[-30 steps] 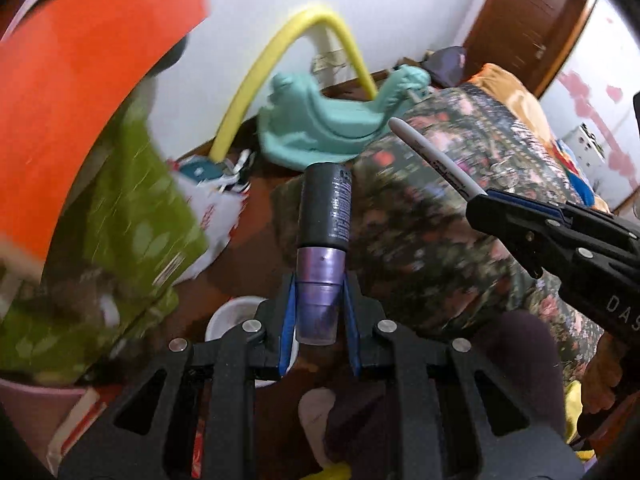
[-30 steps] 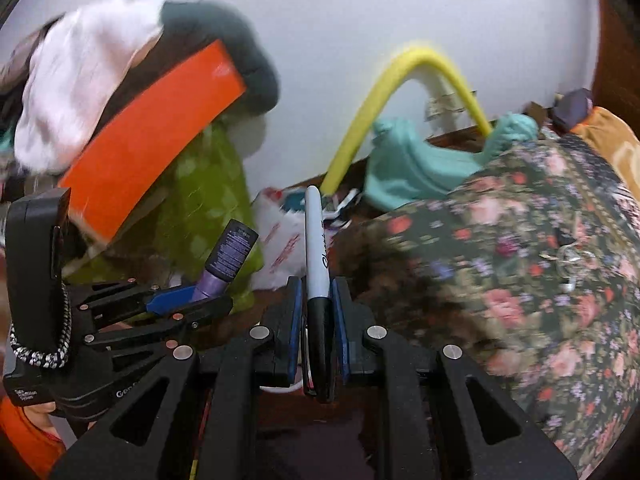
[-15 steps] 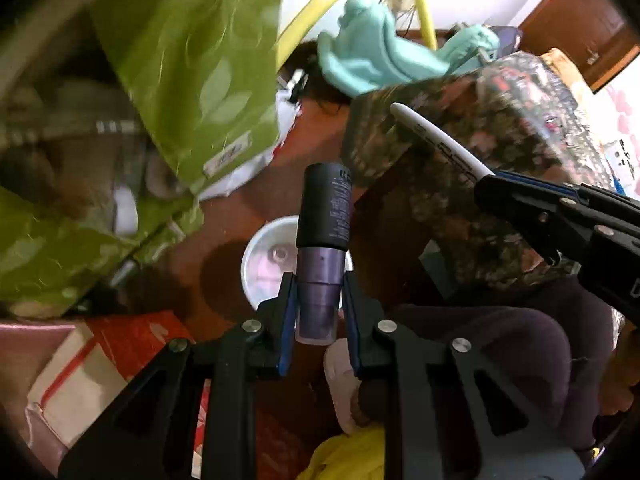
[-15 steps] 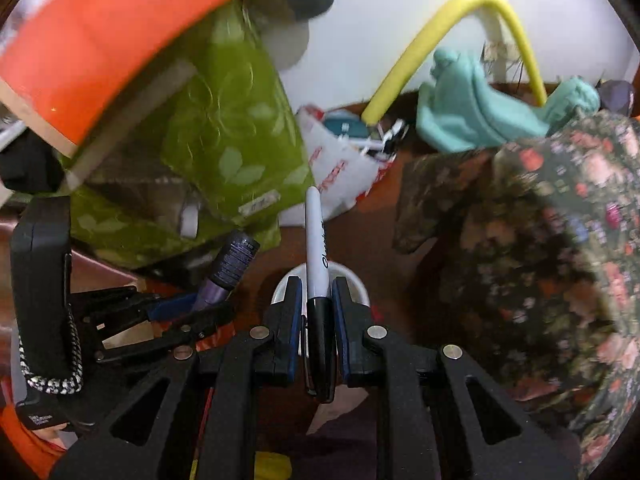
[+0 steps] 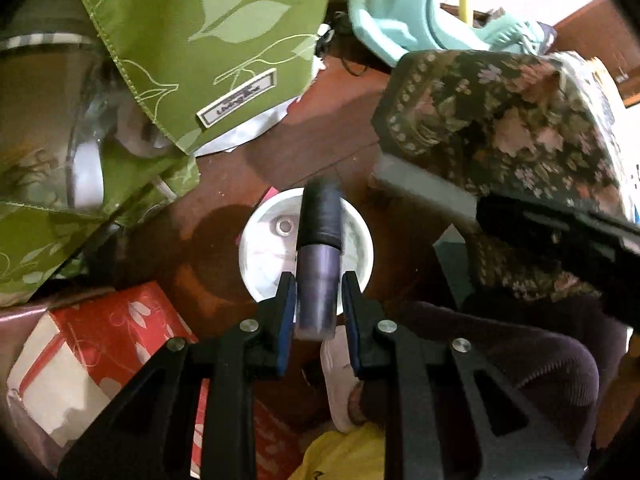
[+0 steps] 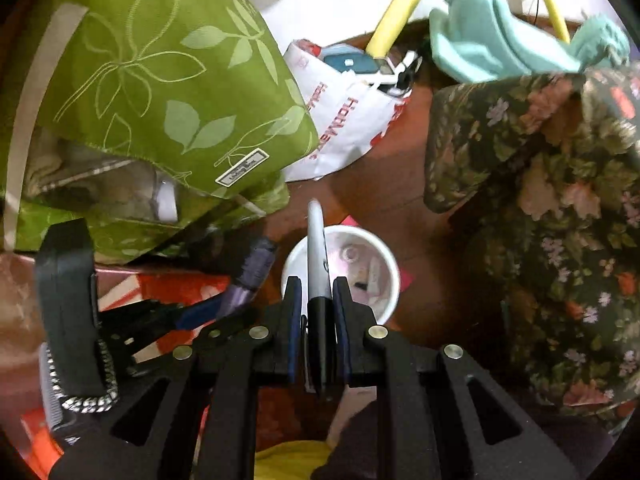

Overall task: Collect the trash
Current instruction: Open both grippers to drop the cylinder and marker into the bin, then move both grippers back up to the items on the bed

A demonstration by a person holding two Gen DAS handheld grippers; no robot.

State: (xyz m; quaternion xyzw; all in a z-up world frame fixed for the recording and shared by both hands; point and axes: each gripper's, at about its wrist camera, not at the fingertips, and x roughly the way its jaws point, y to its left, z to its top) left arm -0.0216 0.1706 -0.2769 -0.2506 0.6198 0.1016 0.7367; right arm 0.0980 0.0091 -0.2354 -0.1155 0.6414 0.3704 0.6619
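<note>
My left gripper is shut on a purple tube with a black cap and holds it right above a small white bin on the brown floor. My right gripper is shut on a grey and black marker, tip forward, over the same white bin, which has bits of trash inside. In the right wrist view the left gripper with its purple tube sits just left of the bin. The right gripper's body shows blurred at the right of the left wrist view.
A green leaf-print bag hangs at upper left. A white plastic bag lies behind the bin. A floral blanket fills the right. A red and white box sits at lower left. A teal toy and yellow hose are at the back.
Both grippers have tipped downward and moved in over the white bin, which now lies directly under the tube and marker. The orange object has left view.
</note>
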